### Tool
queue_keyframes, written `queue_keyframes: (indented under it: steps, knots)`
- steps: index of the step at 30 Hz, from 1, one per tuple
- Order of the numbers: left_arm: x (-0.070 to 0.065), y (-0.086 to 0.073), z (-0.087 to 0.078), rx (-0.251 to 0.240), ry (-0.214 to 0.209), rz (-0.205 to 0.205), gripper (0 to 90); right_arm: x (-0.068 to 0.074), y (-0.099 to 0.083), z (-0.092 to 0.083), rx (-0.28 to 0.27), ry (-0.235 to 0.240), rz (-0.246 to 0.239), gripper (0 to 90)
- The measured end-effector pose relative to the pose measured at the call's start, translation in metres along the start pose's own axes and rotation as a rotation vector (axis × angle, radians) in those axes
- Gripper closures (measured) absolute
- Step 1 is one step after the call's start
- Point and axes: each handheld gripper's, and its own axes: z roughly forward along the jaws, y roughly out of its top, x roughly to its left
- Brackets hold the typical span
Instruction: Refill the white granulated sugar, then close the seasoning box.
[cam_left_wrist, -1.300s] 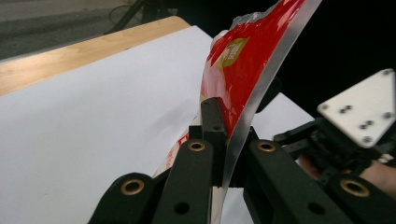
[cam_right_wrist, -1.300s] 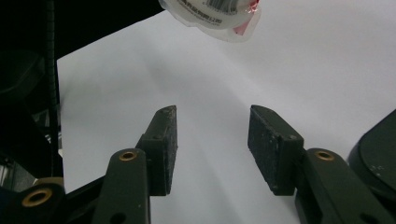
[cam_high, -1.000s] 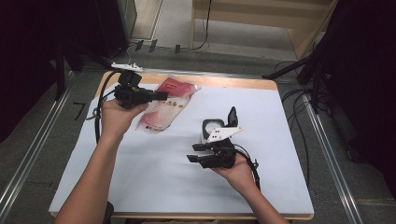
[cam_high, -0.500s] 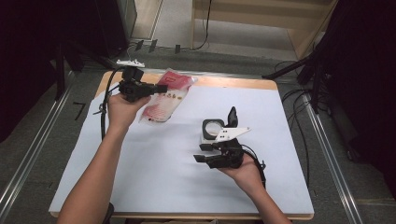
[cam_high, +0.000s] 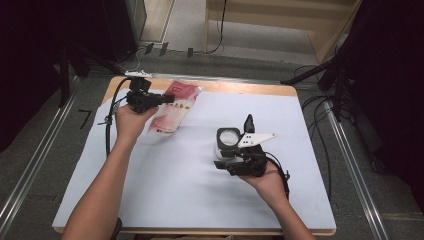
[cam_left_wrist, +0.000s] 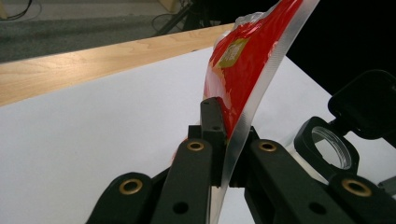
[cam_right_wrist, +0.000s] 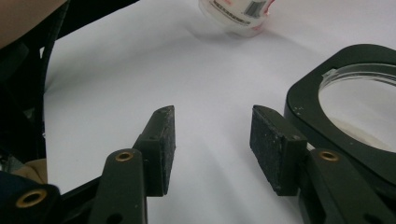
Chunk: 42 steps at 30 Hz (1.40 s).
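Note:
A red and pink pouch (cam_high: 172, 107) hangs slanted at the far left of the white sheet, its lower end on the sheet. My left gripper (cam_high: 169, 99) is shut on its clear sealed edge; in the left gripper view the jaws (cam_left_wrist: 224, 140) pinch that edge below the red pouch (cam_left_wrist: 243, 60). A white jar with an open black flip lid (cam_high: 229, 137) stands mid-table. My right gripper (cam_high: 220, 157) lies just in front of it, pointing left. Its jaws (cam_right_wrist: 212, 116) are open with bare sheet between them, and the jar's lid ring (cam_right_wrist: 345, 107) is just to their right.
The white sheet covers a wooden table whose bare far edge (cam_high: 240, 86) shows. Cables trail from both grippers, and more lie on the floor right of the table. Dark stands and a wooden frame stand beyond the far edge.
The left hand has shifted slightly toward the far edge and sunk, carrying the pouch with it. The right hand has edged a little to the right beside the jar.

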Motion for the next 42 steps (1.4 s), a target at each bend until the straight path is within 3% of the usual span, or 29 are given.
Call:
queue_keyframes:
  steps: [6,10,18,25,34,36,42]
  knots:
    - [-0.002,-0.004,-0.007,0.024,-0.006,0.027,88.9,0.000,-0.001,0.002,-0.004,-0.006,-0.010,51.1]
    - [-0.005,-0.007,-0.013,0.044,0.000,0.075,87.8,0.001,-0.001,0.002,-0.001,-0.008,-0.016,51.0]
    - [-0.009,-0.019,-0.033,0.026,-0.004,0.048,84.7,0.001,0.000,-0.003,-0.019,-0.018,-0.020,51.1]
    - [-0.004,-0.029,-0.043,0.034,0.002,0.052,84.4,0.002,0.001,-0.003,-0.013,-0.026,-0.021,51.1]
    - [-0.004,-0.034,-0.051,0.059,-0.002,0.092,80.2,0.001,0.000,-0.003,-0.012,-0.031,-0.019,51.2]
    - [-0.004,-0.034,-0.053,0.061,0.005,0.119,79.1,0.001,-0.001,-0.003,-0.014,-0.034,-0.014,51.1]
    - [-0.006,-0.036,-0.056,0.065,0.020,0.122,74.0,0.000,0.000,-0.005,-0.014,-0.035,-0.013,51.2]
